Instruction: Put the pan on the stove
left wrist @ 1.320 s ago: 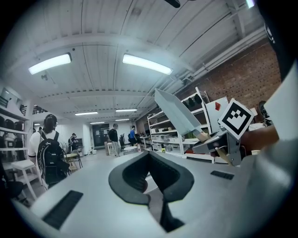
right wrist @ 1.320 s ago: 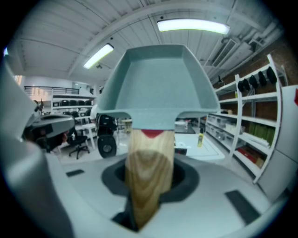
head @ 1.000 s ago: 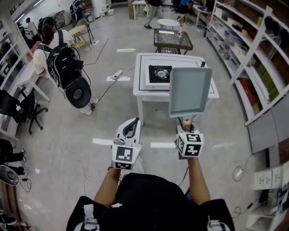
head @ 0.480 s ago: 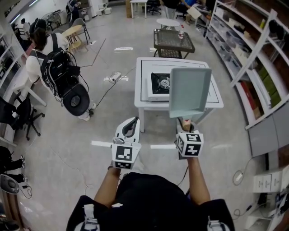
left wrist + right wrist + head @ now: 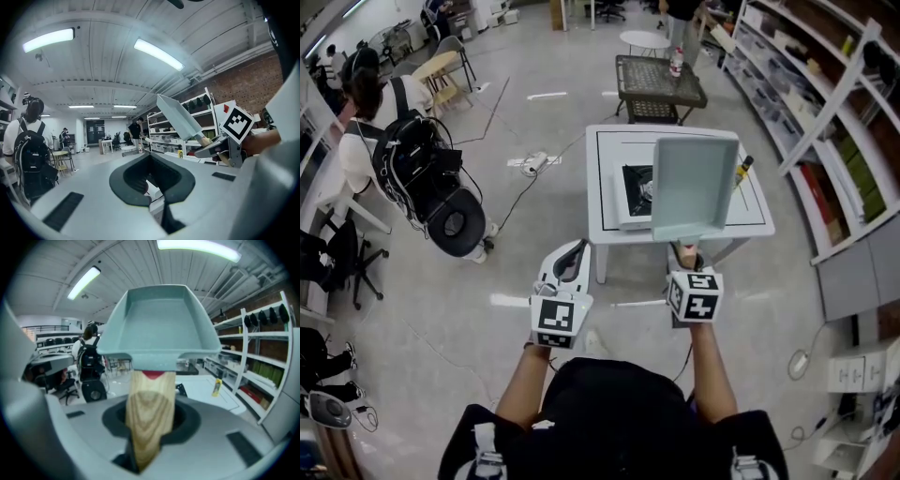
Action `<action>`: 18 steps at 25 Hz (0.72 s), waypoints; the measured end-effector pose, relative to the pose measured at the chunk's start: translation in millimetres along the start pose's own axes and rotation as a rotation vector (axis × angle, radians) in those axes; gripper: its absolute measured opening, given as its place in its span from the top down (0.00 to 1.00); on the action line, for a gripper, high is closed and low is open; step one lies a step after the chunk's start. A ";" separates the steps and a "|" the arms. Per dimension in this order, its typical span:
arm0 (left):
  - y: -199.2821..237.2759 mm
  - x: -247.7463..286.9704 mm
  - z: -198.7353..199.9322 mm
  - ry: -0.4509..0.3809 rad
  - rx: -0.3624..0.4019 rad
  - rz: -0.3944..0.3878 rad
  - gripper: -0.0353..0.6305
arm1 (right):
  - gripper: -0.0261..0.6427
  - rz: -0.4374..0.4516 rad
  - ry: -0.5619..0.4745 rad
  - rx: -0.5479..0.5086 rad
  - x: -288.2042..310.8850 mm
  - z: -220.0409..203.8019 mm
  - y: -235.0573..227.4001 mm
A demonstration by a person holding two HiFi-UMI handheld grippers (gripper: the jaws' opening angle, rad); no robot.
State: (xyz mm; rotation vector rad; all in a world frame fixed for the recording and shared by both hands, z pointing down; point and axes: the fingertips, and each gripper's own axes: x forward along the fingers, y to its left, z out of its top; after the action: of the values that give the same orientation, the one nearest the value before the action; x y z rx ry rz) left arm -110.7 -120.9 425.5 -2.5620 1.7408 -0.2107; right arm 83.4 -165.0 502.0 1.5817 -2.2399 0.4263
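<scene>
A pale teal square pan (image 5: pixel 694 187) with a wooden handle (image 5: pixel 149 418) is held up in the air in front of me. My right gripper (image 5: pixel 686 258) is shut on the handle, and the pan (image 5: pixel 159 324) fills the upper part of the right gripper view. Below it in the head view the pan partly covers a portable gas stove (image 5: pixel 636 192), which sits on a white table (image 5: pixel 750 220). My left gripper (image 5: pixel 570 265) hangs to the left of the table, shut with nothing in it. The pan (image 5: pixel 180 117) also shows in the left gripper view.
A small yellow bottle (image 5: pixel 742 169) stands on the table's right side. A person with a black backpack (image 5: pixel 403 150) is at the left. A dark metal table (image 5: pixel 661 80) stands beyond, shelves (image 5: pixel 825 122) line the right, and a cable (image 5: pixel 534 164) lies on the floor.
The white table and stove have come nearer in the head view. The pan stays held the same way. The person with the backpack has shifted slightly left.
</scene>
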 end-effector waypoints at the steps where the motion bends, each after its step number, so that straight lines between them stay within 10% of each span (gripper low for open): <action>1: 7.8 4.4 -3.9 -0.001 -0.007 -0.008 0.91 | 0.80 -0.005 0.005 0.004 7.4 1.7 2.8; 18: 68.0 66.0 -24.8 0.014 -0.025 -0.078 0.91 | 0.80 -0.076 0.093 0.024 80.2 7.8 7.6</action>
State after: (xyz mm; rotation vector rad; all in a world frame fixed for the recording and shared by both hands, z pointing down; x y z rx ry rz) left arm -152.8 -206.2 448.9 -2.6550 1.6609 -0.2111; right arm 50.8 -233.0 531.7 1.6191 -2.1056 0.4974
